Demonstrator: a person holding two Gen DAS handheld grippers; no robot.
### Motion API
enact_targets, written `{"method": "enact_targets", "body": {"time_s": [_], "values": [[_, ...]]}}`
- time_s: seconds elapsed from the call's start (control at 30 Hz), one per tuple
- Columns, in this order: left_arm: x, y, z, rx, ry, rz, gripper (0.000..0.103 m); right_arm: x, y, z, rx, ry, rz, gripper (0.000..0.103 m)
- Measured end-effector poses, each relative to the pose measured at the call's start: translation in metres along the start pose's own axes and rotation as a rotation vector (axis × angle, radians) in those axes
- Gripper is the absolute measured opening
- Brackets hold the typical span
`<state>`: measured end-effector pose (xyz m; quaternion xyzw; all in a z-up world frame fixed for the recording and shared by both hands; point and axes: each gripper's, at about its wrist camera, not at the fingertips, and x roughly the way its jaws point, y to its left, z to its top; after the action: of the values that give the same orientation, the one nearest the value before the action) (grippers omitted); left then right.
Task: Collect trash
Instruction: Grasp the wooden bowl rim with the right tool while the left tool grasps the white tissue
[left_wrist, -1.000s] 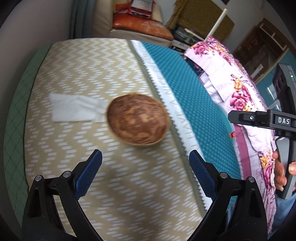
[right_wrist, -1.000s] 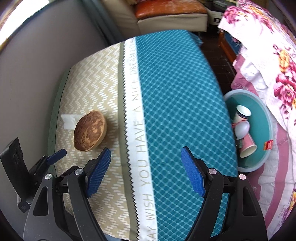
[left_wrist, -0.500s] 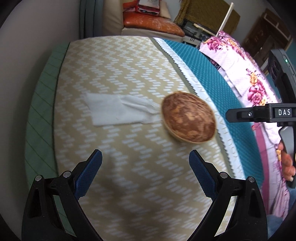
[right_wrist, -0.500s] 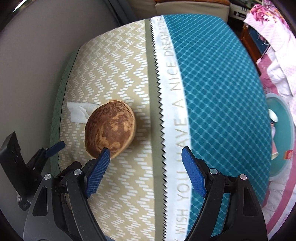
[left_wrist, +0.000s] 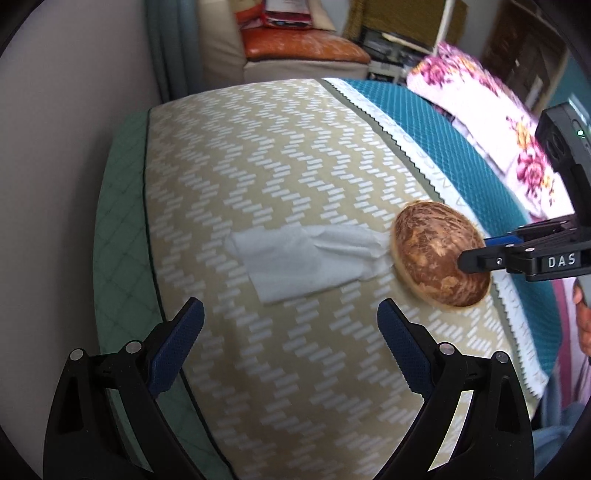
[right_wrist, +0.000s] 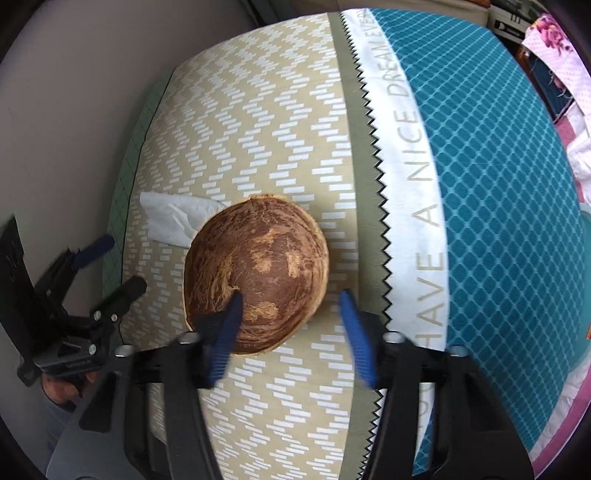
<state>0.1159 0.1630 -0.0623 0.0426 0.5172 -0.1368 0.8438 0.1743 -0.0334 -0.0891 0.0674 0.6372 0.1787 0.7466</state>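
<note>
Shell (right_wrist: 258, 273), a brown half coconut mottled with paler tan patches and a thin pale rim, lies dome-up on the beige zigzag part of the cloth (right_wrist: 258, 110), and we see it right at the tips of our right gripper (right_wrist: 290, 334). That gripper's jaws have just been closing; its left blue pad lies over the near side of the shell, while the right pad stands clear of the rim, over bare cloth, so the shell's near edge sits between them and we see no grip on it. From the left wrist view the right gripper's black tip overlaps the shell's right side. Our left gripper (left_wrist: 290, 334) hangs wide open with nothing between its pads, the shell up and to its right. A crumpled white tissue (left_wrist: 306, 258) lies ahead of it, one corner touching the shell's left edge.
</note>
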Motion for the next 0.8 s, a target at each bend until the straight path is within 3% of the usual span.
{"method": "enact_targets", "body": {"time_s": [0.1, 0.37, 0.57, 0.6, 0.67, 0.73, 0.8], "values": [[0.011, -0.004, 0.012, 0.079, 0.016, 0.016, 0.095, -0.001, 0.003, -0.004, -0.014, -0.028, 0.005, 0.006], [0.047, -0.026, 0.037, 0.314, 0.089, 0.029, 0.095, -0.024, -0.013, -0.008, 0.018, -0.113, -0.034, 0.005], [0.064, -0.025, 0.046, 0.347, 0.132, 0.025, 0.097, -0.035, -0.041, -0.01, 0.082, -0.125, -0.024, 0.005], [0.064, -0.023, 0.046, 0.337, 0.138, 0.019, 0.094, -0.037, -0.045, -0.01, 0.086, -0.126, -0.022, 0.005], [0.061, -0.028, 0.045, 0.318, 0.137, -0.012, 0.078, -0.049, -0.058, -0.011, 0.094, -0.131, -0.014, 0.005], [0.058, -0.035, 0.042, 0.302, 0.132, -0.026, 0.054, -0.055, -0.065, -0.01, 0.092, -0.139, -0.008, 0.005], [0.054, -0.045, 0.036, 0.285, 0.121, -0.028, 0.037, -0.062, -0.072, -0.012, 0.087, -0.144, -0.005, 0.005]]}}
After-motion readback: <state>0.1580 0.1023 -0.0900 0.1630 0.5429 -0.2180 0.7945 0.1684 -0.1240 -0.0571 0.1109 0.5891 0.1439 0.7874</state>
